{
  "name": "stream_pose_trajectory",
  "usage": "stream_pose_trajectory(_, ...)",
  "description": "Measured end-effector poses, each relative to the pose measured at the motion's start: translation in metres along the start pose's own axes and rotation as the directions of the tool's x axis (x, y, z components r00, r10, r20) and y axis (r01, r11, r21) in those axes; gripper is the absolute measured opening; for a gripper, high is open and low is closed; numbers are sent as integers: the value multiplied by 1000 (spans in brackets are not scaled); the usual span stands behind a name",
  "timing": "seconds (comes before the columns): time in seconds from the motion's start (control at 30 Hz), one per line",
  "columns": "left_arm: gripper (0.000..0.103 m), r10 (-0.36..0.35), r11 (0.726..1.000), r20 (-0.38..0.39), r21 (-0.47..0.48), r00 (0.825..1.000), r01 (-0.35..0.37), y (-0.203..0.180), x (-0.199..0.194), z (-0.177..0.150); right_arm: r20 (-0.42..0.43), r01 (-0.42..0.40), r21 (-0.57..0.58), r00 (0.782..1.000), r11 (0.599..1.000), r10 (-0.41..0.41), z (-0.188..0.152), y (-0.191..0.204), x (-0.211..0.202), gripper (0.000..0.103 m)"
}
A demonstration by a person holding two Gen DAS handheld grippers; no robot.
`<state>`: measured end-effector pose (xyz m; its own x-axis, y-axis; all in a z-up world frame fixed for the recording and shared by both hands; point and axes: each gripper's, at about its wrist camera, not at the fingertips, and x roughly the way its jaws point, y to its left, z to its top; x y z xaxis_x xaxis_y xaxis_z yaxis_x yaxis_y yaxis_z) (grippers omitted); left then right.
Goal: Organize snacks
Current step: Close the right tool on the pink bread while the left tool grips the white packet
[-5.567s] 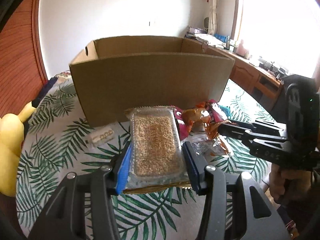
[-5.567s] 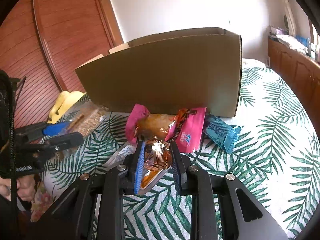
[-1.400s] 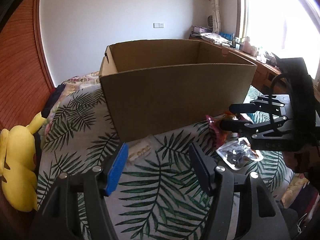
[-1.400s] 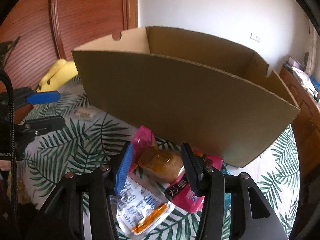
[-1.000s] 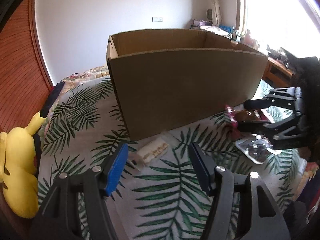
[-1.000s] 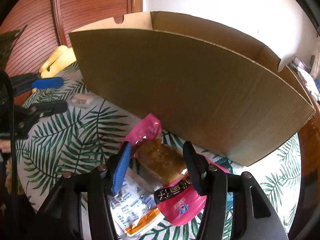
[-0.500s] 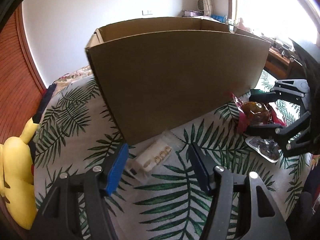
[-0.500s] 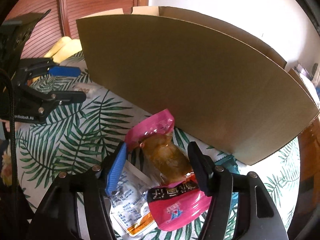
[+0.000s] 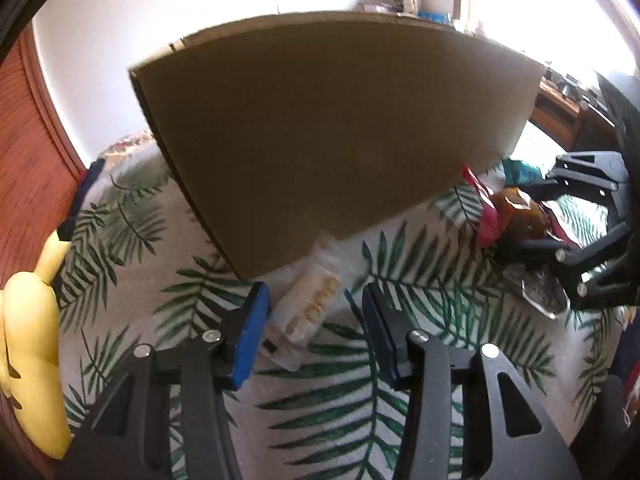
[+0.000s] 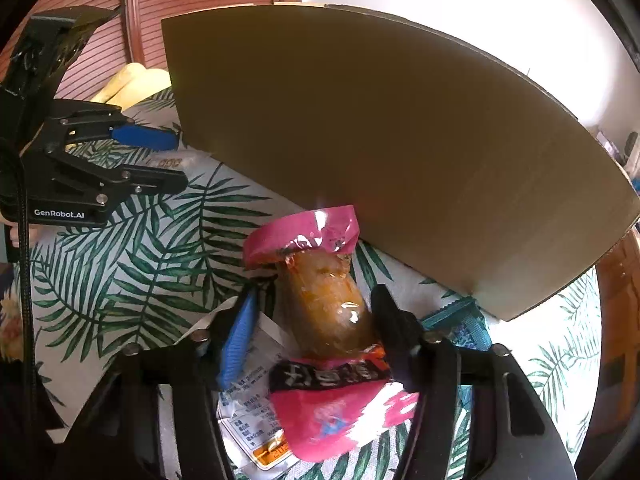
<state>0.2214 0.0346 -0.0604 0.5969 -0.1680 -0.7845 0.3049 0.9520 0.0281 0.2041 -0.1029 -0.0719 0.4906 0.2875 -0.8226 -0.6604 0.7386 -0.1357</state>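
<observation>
Left wrist view: the cardboard box (image 9: 328,132) wall looms close ahead, with open leaf-print cloth (image 9: 440,308) to its right. The left gripper (image 9: 316,316) is closing around the small clear cracker pack (image 9: 308,312), pads not yet touching. The right gripper (image 10: 312,316) is closing around the pink-ended snack pouch (image 10: 324,304), just short of the box's bottom edge.

L gripper (image 9: 312,320) nearer wafer pack (image 9: 308,310), jaws closing
</observation>
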Motion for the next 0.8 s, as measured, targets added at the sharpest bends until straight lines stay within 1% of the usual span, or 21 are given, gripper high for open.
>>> stream_pose_trajectory(0.07,44,-11,1000,-11,11,1000,11,-2,-2,-3,2,2,-4,1000,1000,-2,-2,2,-2,52)
stream_pose_trajectory(0.17,43,-21,1000,-14,22,1000,21,-7,-5,-6,16,5,-4,1000,1000,-5,-5,3,-4,51)
stream_pose_trajectory(0.33,43,-20,1000,-13,12,1000,20,-9,-4,-5,29,-3,23,1000,1000,3,-9,0,-4,51)
stream_pose_trajectory(0.4,32,-28,1000,-7,8,1000,28,-11,-2,-4,33,-5,31,999,1000,4,-11,-4,-7,50)
stream_pose_trajectory(0.43,22,-35,999,-5,1,999,35,-11,-2,-4,38,-5,33,999,999,4,-13,-4,-8,49)
stream_pose_trajectory(0.47,20,-39,999,-3,-5,999,39,-11,0,-2,40,-6,34,999,999,5,-13,-7,-8,49)
stream_pose_trajectory(0.57,20,-31,999,10,-5,999,31,-13,-1,-4,39,-9,40,999,999,8,-13,-10,-10,48)
stream_pose_trajectory(0.8,20,-25,998,31,-49,999,27,-7,-4,-11,38,-7,42,999,999,5,-12,-10,-9,48)
